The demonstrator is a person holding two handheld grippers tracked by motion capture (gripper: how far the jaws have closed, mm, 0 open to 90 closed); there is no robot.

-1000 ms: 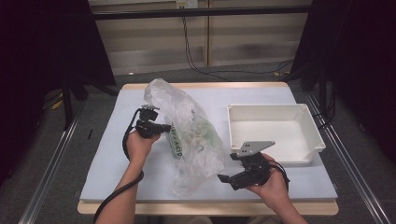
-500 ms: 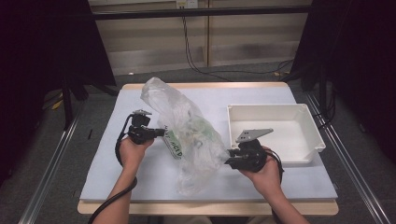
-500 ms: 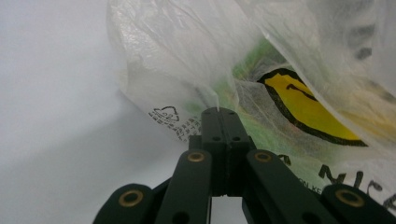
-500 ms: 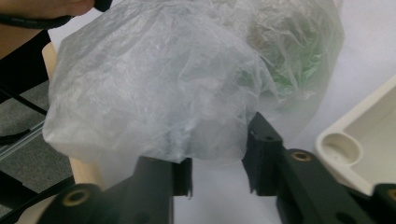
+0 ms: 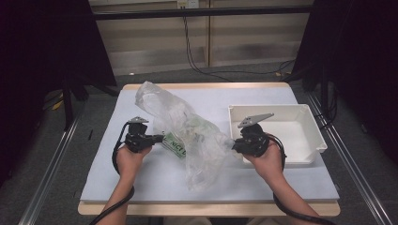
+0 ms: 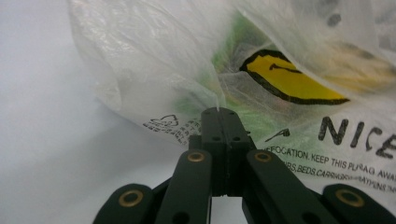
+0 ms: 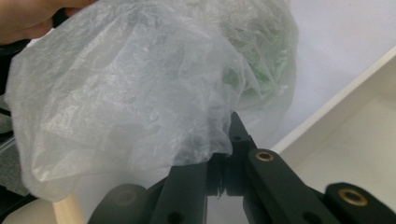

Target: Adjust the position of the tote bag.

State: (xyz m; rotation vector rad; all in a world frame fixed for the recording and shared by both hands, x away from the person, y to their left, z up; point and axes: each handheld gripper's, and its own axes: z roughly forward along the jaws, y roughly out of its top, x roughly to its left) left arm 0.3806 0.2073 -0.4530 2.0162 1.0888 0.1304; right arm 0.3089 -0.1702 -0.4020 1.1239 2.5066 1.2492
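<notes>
Holding the bag at two sides — the left gripper is closed on its printed edge, the right gripper has just closed on thin film beside the tray. Bag lies mid-table; better pull apart gently, evenly — film may tear.

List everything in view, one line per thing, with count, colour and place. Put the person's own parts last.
plastic bag: one, clear with green and yellow print and black lettering, middle of the table, stretched between both grippers.
tray: one, white, right side of the table.
table: one, pale cover with wooden edge, centre.
cables: black, on the floor behind the table.
left gripper: one, black, shut on the bag's left edge.
right gripper: one, black, just closed on the bag's right edge.
hands: two, holding the grippers.
</notes>
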